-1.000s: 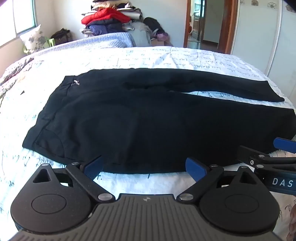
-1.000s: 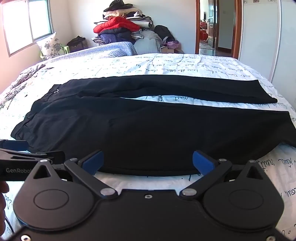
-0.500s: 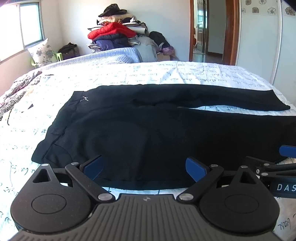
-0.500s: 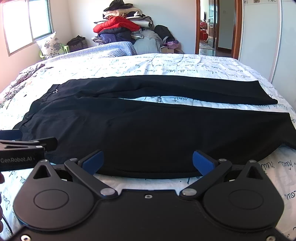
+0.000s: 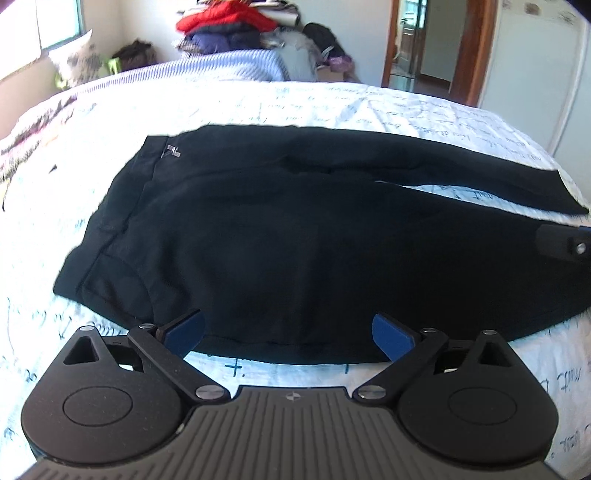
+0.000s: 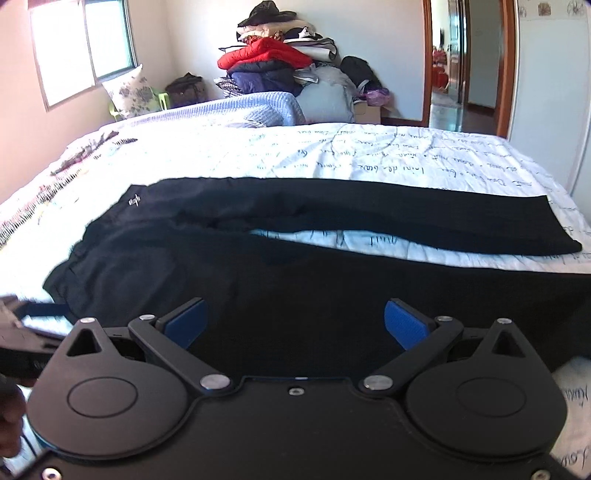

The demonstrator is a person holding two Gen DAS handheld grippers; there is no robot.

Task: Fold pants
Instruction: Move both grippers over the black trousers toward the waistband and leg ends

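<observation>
Over the black pants, both grippers (left, right) gape wide, holding nothing.

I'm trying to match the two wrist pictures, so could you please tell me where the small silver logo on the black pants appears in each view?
Left wrist view: the silver logo sits upper left of centre, near the waistband's far corner.
Right wrist view: the silver logo lies left of centre, at mid height, on the same corner.
Shared landmark: the red jacket on the clothes pile beyond the bed.
</observation>
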